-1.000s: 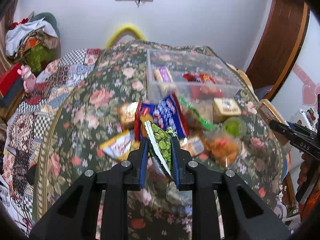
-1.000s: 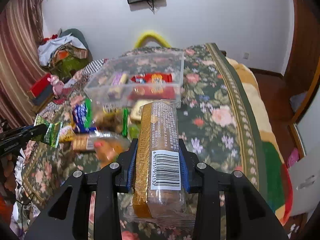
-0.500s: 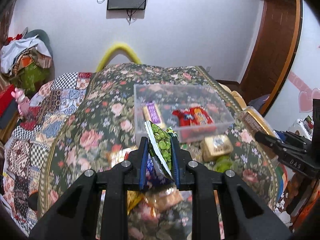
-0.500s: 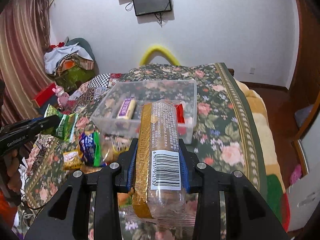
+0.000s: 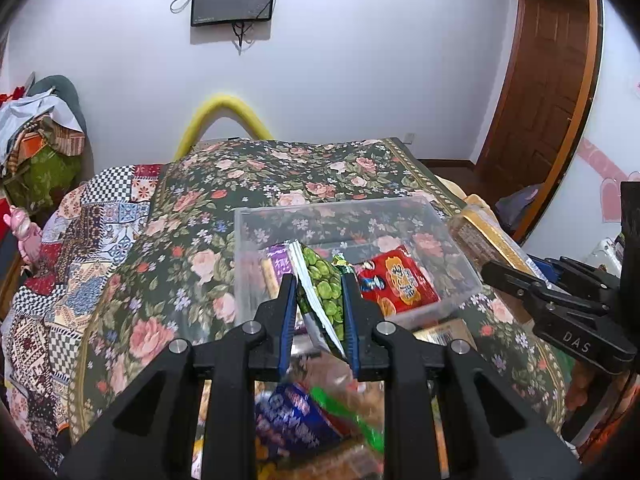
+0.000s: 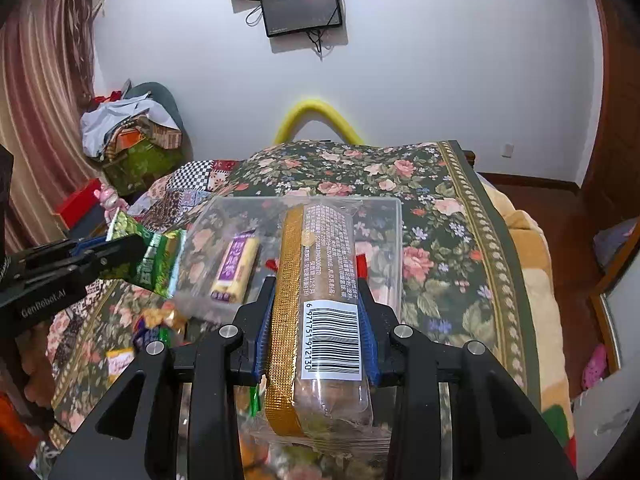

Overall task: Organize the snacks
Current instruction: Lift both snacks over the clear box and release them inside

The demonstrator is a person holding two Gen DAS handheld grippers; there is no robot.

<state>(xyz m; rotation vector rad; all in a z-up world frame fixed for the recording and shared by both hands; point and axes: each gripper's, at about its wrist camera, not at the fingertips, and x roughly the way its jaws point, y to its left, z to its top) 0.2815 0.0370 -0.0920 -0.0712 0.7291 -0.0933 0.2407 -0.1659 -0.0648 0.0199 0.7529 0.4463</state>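
My left gripper (image 5: 318, 284) is shut on a green pea snack bag (image 5: 322, 292), held just in front of the clear plastic box (image 5: 256, 224) on the flowered bedspread. The box holds a red packet (image 5: 396, 280) and a purple-and-yellow bar (image 6: 234, 266). My right gripper (image 6: 318, 284) is shut on a long clear biscuit pack with a gold strip and barcode (image 6: 320, 272), its far end over the box's near wall. In the right wrist view the left gripper (image 6: 132, 252) with the green bag (image 6: 160, 264) comes in from the left. The right gripper's black body (image 5: 560, 308) shows at the right of the left wrist view.
Several loose snack packets (image 5: 296, 424) lie on the bedspread (image 5: 192, 264) below and in front of the box. A patchwork quilt (image 5: 80, 240) covers the bed's left side. A yellow arch (image 5: 224, 120), clothes pile (image 6: 128, 132) and wooden door (image 5: 544, 80) stand beyond.
Both grippers have moved forward and a little up toward the clear box with their packs. The box now sits closer and lower in both views; the loose snacks have dropped below the fingers.
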